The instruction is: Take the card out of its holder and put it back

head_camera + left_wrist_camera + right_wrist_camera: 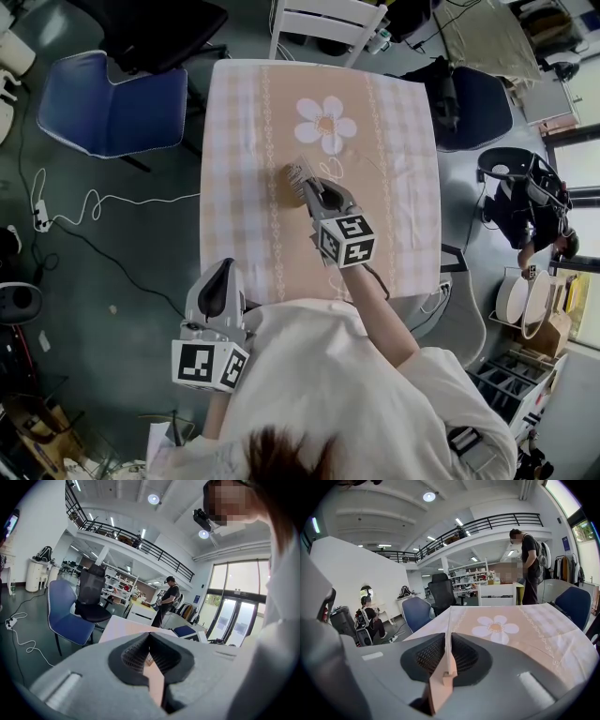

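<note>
Slippage is the worry: my right tongs (449,646) pinch the thin pale card (449,618) edge-on over the pink checked table (246,131), and so narrow a bite could let it twist or drop. I cannot make out its holder. My left tongs (150,644) hang closed and empty off the table's near corner, too far away to steady anything.

No readable text, labels, numbers or signs

Place: open-plan office or lab hall.
Seating: blue chair (112,103) at 10 o'clock of the surface (239,206); black office chair (91,585).
Above: railed mezzanine (140,545).
Floor: trailing cable (84,211).
</note>
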A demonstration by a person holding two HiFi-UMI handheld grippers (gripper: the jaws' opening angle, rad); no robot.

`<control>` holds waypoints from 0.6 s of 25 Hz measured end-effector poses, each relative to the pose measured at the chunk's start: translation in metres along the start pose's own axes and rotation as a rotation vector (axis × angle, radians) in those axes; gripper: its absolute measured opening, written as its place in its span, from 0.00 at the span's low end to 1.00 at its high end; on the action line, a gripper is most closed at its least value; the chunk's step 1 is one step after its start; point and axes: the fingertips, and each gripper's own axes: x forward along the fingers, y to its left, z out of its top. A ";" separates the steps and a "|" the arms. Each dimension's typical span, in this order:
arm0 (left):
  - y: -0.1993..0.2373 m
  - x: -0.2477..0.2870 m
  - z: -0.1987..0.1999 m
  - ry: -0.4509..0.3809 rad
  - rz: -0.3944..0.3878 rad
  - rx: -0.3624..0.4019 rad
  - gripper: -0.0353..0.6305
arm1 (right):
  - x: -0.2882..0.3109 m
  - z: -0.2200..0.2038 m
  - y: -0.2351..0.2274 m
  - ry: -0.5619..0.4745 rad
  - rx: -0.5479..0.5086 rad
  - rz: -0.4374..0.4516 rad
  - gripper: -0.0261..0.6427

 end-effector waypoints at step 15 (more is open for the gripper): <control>0.003 -0.011 0.015 -0.052 0.013 0.016 0.05 | -0.042 0.065 -0.001 -0.197 0.042 -0.018 0.15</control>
